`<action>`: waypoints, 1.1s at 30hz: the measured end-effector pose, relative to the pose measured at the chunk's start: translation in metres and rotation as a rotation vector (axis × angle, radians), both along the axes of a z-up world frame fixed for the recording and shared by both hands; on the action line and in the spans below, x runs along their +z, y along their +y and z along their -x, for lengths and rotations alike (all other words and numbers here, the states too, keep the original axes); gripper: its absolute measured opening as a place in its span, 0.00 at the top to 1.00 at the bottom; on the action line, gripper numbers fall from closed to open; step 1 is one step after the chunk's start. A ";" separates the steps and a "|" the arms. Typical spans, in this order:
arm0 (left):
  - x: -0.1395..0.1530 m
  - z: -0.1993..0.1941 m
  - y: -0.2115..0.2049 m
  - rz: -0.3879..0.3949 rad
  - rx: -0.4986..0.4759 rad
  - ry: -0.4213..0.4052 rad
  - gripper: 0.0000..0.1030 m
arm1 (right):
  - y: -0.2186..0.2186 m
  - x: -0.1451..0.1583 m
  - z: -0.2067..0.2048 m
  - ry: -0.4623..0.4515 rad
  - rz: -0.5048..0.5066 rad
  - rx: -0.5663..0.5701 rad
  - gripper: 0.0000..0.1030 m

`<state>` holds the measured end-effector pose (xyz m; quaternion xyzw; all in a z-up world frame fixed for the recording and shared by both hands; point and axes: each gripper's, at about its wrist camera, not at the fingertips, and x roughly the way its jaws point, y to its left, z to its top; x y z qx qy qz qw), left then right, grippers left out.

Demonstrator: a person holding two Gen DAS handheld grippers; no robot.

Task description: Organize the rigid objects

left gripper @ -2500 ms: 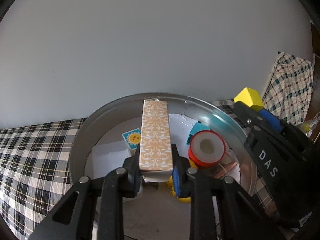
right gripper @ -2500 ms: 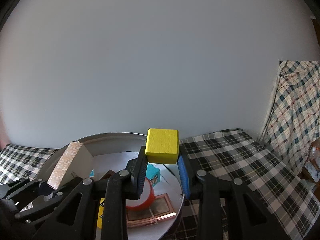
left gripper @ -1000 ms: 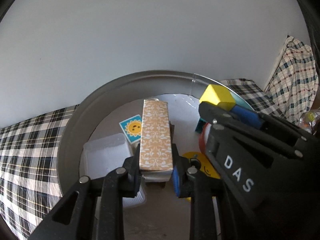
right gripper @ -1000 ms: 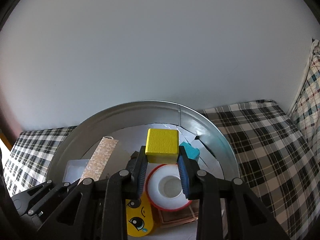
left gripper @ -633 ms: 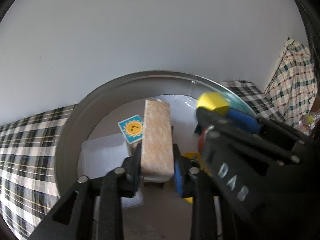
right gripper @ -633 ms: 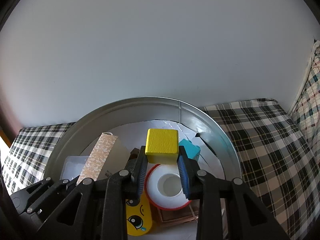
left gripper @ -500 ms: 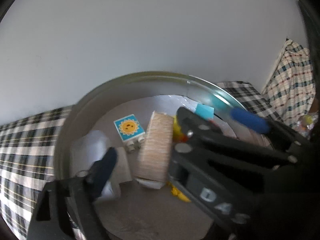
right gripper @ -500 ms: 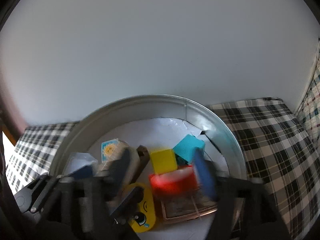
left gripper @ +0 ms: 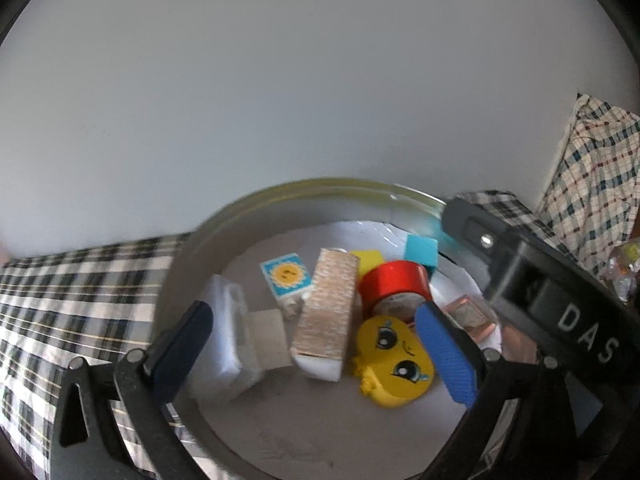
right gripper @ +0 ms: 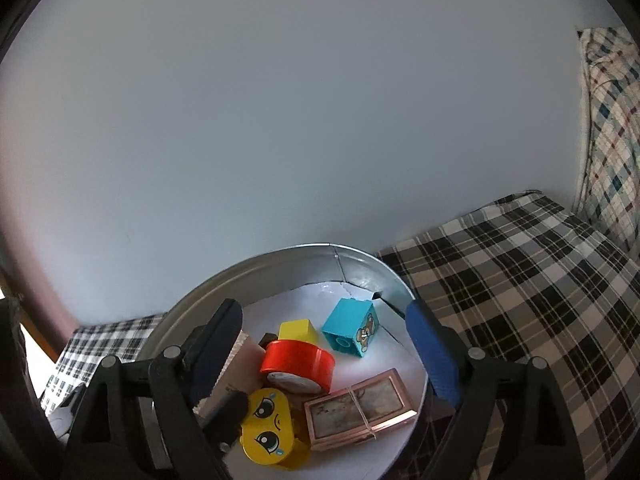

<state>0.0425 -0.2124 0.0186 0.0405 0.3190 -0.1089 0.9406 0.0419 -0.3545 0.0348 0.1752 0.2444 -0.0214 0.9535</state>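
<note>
A round metal tub (left gripper: 280,196) (right gripper: 360,258) holds the objects. The orange patterned box (left gripper: 328,304) lies tilted in it, next to the yellow cube (left gripper: 368,258) (right gripper: 296,330), a red tape roll (left gripper: 394,284) (right gripper: 298,364), a teal brick (right gripper: 352,326), a sun-picture block (left gripper: 286,276), a yellow face toy (left gripper: 394,362) (right gripper: 268,428) and a pink framed card pack (right gripper: 358,408). My left gripper (left gripper: 316,344) is open and empty above the tub. My right gripper (right gripper: 324,348) is open and empty above the tub; its body (left gripper: 560,308) shows in the left wrist view.
A white plastic box (left gripper: 232,340) lies at the tub's left side. The tub stands on a black-and-white checked cloth (right gripper: 520,280) against a plain grey wall. A checked fabric (left gripper: 592,184) hangs at the right.
Both grippers opened. The orange patterned box and the yellow cube dropped into the tub, and both grippers have pulled back and up.
</note>
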 end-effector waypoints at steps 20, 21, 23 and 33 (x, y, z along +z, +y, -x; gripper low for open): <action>-0.010 0.025 0.024 -0.001 0.086 -0.129 0.01 | 0.053 0.009 0.042 -0.178 0.382 -0.084 0.17; -0.009 0.027 0.024 0.002 0.086 -0.132 0.00 | 0.053 0.010 0.044 -0.180 0.382 -0.091 0.17; -0.009 0.030 0.024 0.004 0.086 -0.139 0.00 | 0.050 0.011 0.048 -0.182 0.367 -0.103 0.17; -0.008 0.045 0.022 -0.015 0.069 -0.154 0.01 | 0.052 0.012 0.075 -0.193 0.344 -0.110 0.17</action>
